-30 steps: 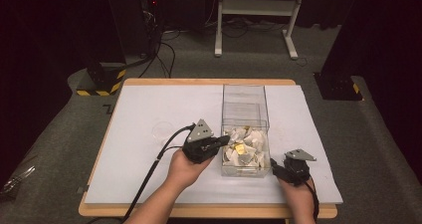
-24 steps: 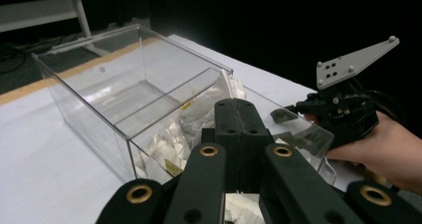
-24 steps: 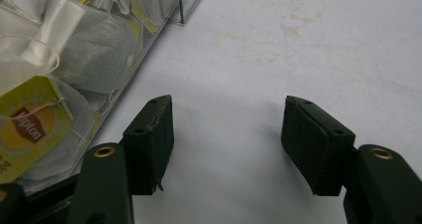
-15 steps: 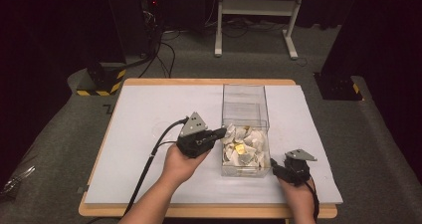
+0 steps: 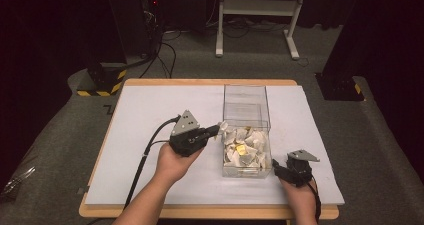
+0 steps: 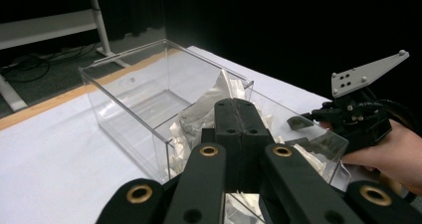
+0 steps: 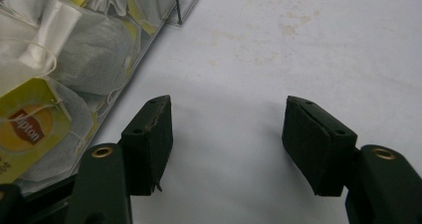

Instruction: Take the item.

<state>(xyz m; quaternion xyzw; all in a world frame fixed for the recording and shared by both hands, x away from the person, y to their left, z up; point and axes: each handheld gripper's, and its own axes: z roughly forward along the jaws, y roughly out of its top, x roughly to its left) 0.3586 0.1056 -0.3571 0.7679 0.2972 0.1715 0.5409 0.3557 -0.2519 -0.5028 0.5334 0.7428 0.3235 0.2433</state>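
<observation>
while the left tongs (image 5: 216,130) pinch a tea bag (image 5: 223,127) above the clear box (image 5: 246,135), the right tongs (image 7: 226,134) wait released; next, carry it out gently.

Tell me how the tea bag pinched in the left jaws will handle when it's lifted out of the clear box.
The tea bag is probably light and floppy: it looks like thin, crumpled gauze. It may snag its neighbours, since strings and tags tangle through the pile in the clear box. It could tear if tugged hard.

Dim lab: black curtains (image 5: 60,30), floor cables (image 5: 165,50), hazard-striped base (image 5: 102,80).
</observation>
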